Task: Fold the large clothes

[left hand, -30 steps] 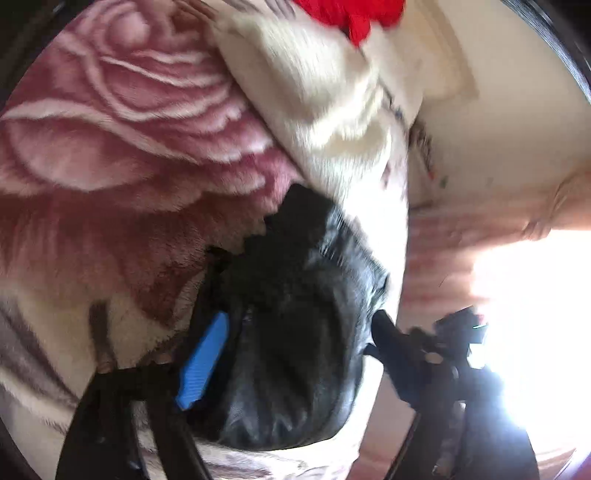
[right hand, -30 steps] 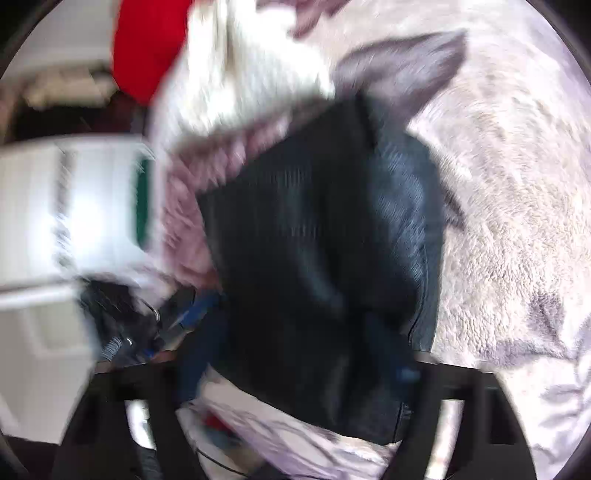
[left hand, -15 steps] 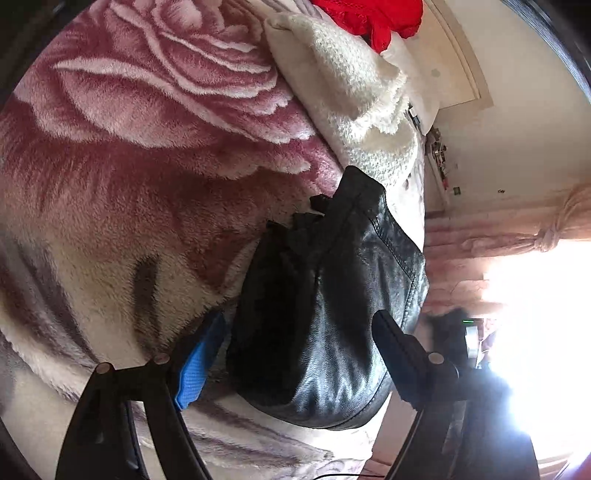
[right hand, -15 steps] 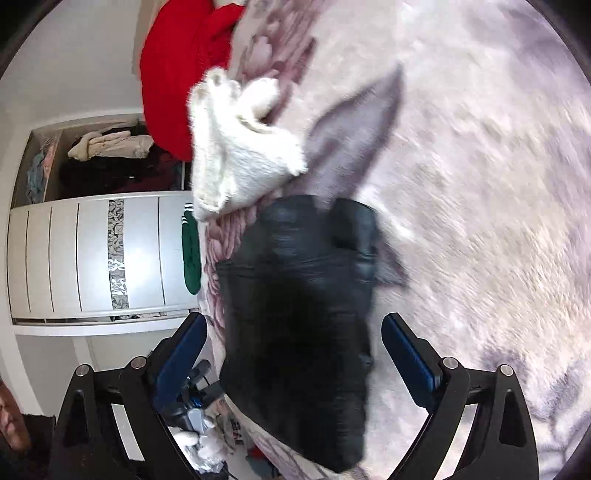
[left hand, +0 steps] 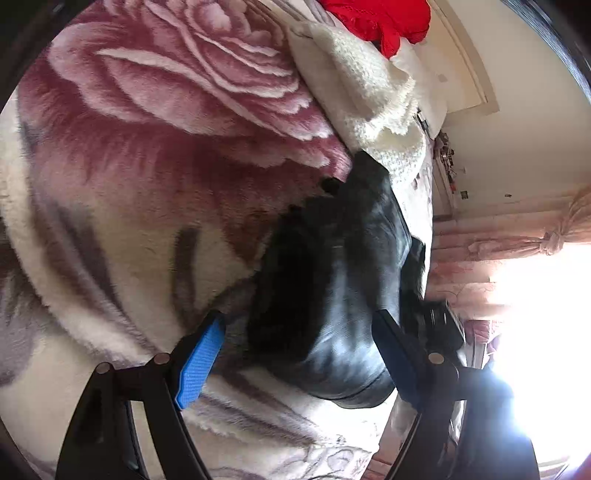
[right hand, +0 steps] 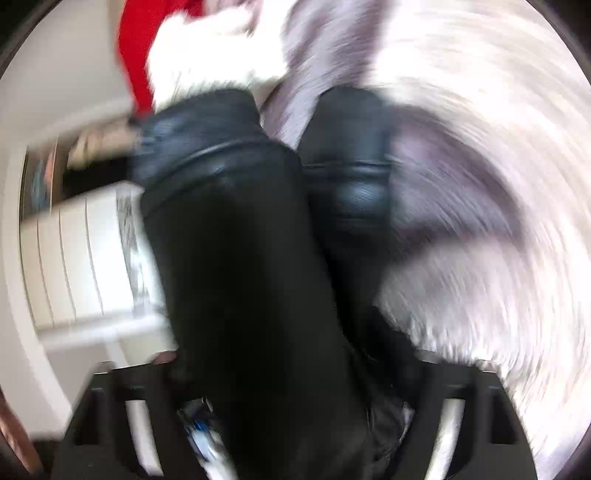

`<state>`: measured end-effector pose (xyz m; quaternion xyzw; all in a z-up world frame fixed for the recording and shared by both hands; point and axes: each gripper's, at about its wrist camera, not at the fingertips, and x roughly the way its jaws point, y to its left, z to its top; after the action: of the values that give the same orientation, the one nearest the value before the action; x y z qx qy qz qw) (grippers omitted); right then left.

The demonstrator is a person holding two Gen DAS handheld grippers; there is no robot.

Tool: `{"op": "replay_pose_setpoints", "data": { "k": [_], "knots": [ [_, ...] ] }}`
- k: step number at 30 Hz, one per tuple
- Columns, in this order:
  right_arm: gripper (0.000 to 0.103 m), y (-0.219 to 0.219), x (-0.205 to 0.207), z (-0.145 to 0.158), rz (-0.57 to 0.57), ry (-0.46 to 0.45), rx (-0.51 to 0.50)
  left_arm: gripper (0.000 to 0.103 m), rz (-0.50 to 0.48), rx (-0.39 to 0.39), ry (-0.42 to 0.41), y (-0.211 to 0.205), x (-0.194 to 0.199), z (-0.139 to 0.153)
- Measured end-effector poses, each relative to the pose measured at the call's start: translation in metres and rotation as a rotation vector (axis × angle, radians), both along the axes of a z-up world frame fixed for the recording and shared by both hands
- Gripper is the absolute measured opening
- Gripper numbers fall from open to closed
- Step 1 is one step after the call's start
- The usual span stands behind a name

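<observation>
The left hand-held gripper [left hand: 295, 350] is spread wide, released, its blue pads either side of the black leather garment [left hand: 332, 280] lying on the rose-patterned blanket [left hand: 147, 147]. The right hand-held gripper [right hand: 295, 424] is blurred; the garment [right hand: 240, 240] fills its mouth, grip impossible to tell. A cream fleece [left hand: 369, 92] and red cloth [left hand: 376, 18] lie beyond.

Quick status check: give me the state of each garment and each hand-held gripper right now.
Black leather garment: bunched on the blanket, partly lifted.
Left hand-held gripper: open, fingers either side of the garment.
Right hand-held gripper: blurred, fingertips hidden by the garment; grip unclear.
White fleece garment: crumpled beyond.
Red garment: heaped farthest away.
</observation>
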<state>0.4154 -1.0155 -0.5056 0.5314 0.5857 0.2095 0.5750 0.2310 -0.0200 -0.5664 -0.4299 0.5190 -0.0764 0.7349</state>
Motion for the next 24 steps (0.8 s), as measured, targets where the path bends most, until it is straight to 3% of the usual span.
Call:
{"op": "replay_pose_setpoints", "data": {
  "k": [3, 6, 7, 9, 11, 13, 14, 17, 19, 23, 24],
  "knots": [
    [0.053, -0.02, -0.075, -0.008, -0.392, 0.123, 0.129, 0.08, 0.008, 0.016, -0.021, 0.012, -0.007, 0.011],
    [0.052, -0.007, -0.171, -0.018, -0.739, 0.241, 0.289, 0.08, -0.008, 0.044, -0.052, 0.025, -0.009, 0.025],
    [0.052, 0.008, -0.207, -0.018, -0.835, 0.287, 0.334, 0.08, -0.014, 0.052, -0.06, 0.029, -0.009, 0.029],
    [0.052, 0.038, -0.254, -0.013, -0.913, 0.359, 0.384, 0.08, -0.036, 0.063, -0.077, 0.036, -0.009, 0.035],
    [0.053, 0.066, -0.279, -0.01, -0.847, 0.43, 0.395, 0.08, -0.057, 0.079, -0.066, 0.039, -0.007, 0.037],
    [0.076, 0.067, -0.286, -0.003, -0.731, 0.441, 0.329, 0.08, -0.086, 0.099, -0.052, 0.041, -0.007, 0.038],
    [0.08, 0.058, -0.284, 0.005, -0.676, 0.434, 0.264, 0.08, -0.112, 0.141, -0.046, 0.04, -0.009, 0.038],
    [0.081, 0.02, -0.272, 0.047, -0.547, 0.382, 0.067, 0.08, -0.198, 0.321, -0.021, 0.035, -0.019, 0.028],
    [0.081, -0.01, -0.262, 0.086, -0.445, 0.322, -0.106, 0.08, -0.26, 0.435, 0.017, 0.029, -0.028, 0.004],
    [0.081, -0.047, -0.24, 0.141, -0.322, 0.223, -0.363, 0.08, -0.373, 0.503, 0.182, 0.017, -0.041, -0.063],
    [0.081, -0.063, -0.235, 0.147, -0.307, 0.196, -0.405, 0.087, -0.398, 0.529, 0.193, 0.013, -0.042, -0.075]
  ]
}}
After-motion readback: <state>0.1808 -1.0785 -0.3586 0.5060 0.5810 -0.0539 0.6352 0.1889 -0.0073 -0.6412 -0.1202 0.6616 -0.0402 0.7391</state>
